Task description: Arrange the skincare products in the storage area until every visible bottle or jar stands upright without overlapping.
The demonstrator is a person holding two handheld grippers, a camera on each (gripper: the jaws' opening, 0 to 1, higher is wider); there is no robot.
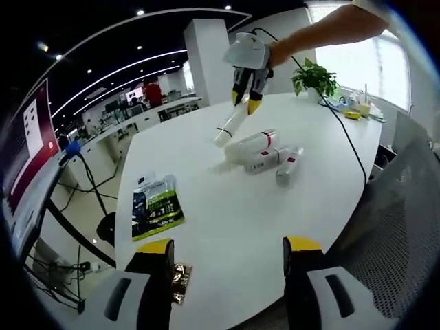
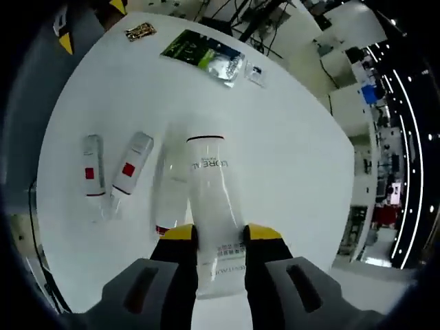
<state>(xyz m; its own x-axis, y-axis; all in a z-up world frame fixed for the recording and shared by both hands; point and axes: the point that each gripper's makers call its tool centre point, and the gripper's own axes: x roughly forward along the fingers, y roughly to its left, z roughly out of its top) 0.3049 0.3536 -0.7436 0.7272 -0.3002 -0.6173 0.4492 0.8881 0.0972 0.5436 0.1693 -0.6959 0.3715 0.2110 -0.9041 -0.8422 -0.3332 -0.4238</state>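
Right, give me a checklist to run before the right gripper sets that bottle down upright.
1. Right gripper clamped on the white bottle: ok.
2. Bottle lifted off the white table: ok.
3. Bare table beside the lying bottles for standing it: ok.
4. Other bottles upright: not ok, three lie flat.
5. Left gripper open, holding nothing: ok.
6. Green packet out of the way: ok.
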